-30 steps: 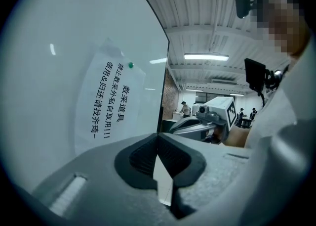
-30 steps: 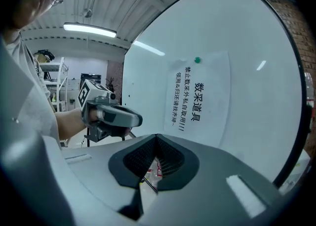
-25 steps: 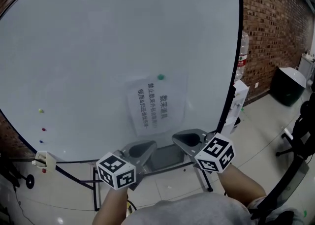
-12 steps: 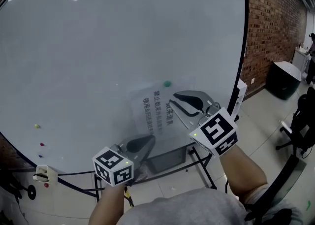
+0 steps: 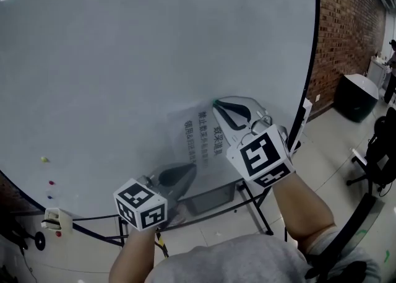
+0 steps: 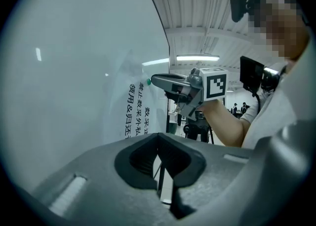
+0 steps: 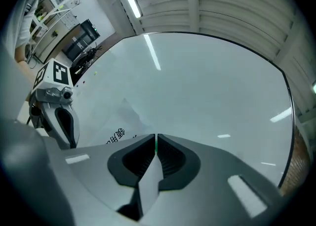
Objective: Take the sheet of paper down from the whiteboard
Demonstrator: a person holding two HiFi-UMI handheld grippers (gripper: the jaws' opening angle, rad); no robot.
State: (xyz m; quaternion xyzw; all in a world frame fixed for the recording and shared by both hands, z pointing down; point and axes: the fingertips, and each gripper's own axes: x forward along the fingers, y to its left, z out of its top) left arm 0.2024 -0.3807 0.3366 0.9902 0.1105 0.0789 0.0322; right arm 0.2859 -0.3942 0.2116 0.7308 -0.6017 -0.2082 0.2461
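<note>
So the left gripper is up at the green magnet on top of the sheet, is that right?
No, it is the right gripper that is up at the green magnet on top of the sheet; the head view shows it.

Brick wall (image 5: 346, 21); black object (image 5: 355, 95), perhaps a bin, on tiled floor (image 5: 328, 145).

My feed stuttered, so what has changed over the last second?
The right gripper rose from the lower edge of the whiteboard to the green magnet atop the sheet of paper; its jaws look shut, no grip evident. The left gripper stayed low, shut; the sheet still hangs.
</note>
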